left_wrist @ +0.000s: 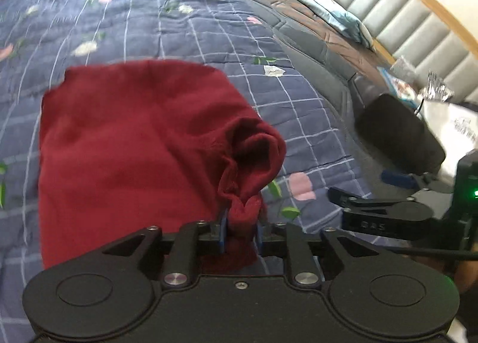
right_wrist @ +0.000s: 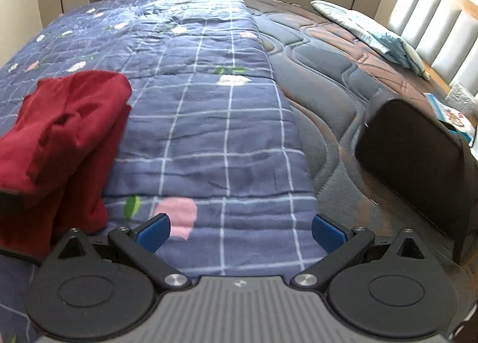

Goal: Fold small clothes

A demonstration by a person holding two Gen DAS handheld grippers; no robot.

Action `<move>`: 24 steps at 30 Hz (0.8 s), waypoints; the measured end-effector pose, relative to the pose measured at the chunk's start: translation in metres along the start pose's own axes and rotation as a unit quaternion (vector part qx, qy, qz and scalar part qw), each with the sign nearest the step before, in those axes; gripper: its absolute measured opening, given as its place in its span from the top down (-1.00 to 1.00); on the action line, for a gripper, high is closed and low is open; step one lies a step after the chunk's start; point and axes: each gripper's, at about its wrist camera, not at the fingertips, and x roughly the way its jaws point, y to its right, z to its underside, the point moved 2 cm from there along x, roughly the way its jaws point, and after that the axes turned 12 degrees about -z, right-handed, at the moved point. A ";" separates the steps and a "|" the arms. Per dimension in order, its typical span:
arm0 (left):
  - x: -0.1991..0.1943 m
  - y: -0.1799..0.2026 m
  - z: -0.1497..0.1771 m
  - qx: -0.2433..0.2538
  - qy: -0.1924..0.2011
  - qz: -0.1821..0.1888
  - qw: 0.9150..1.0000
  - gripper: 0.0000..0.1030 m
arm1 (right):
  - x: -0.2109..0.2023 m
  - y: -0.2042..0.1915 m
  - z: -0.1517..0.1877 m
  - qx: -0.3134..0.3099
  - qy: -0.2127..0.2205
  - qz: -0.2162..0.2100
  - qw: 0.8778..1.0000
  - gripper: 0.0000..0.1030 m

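Left claw (left_wrist: 241, 231) is pinching a bunched corner of the dark red garment (left_wrist: 134, 146) between its blue pads, the cloth crumpled up in a knot right at the tips, with the pads set only a little apart around the wad. From that pinch the garment is spreading away to the left, lying mostly flat across the blue checked quilt (left_wrist: 185, 29), with one folded hump rising just beyond the pads. Right claw (right_wrist: 240, 231) is hanging beside it over the quilt with its blue pads spread wide and nothing between them; only the quilt's pink flower print is showing in the gap. In the right wrist view the same red garment (right_wrist: 68, 122) is sitting at the left edge, doubled over itself. Past the quilt's edge the bare quilted mattress (right_wrist: 322, 80) is showing, and a dark boxy object (right_wrist: 409, 158) is standing on it toward the right. Farther back a pale blue pillow (right_wrist: 373, 32) is lying near the padded headboard (right_wrist: 433, 26), and some packets by the headboard are too blurred to make out.
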 end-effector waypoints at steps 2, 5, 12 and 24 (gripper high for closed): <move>-0.006 -0.006 0.002 -0.019 -0.003 0.004 1.000 -0.07 | -0.001 -0.002 -0.006 0.002 0.008 -0.017 1.000 -1.00; -0.021 -0.012 0.007 -0.035 0.003 -0.010 0.999 -0.33 | -0.009 -0.008 -0.014 0.010 0.033 -0.047 0.998 -1.00; -0.053 -0.047 0.016 -0.127 0.025 -0.084 0.988 -0.75 | -0.020 -0.038 -0.034 -0.028 0.070 -0.156 0.985 -0.54; -0.033 -0.133 0.028 -0.305 0.000 -0.151 0.940 -0.78 | 0.002 -0.081 -0.035 -0.086 0.021 -0.185 0.979 0.81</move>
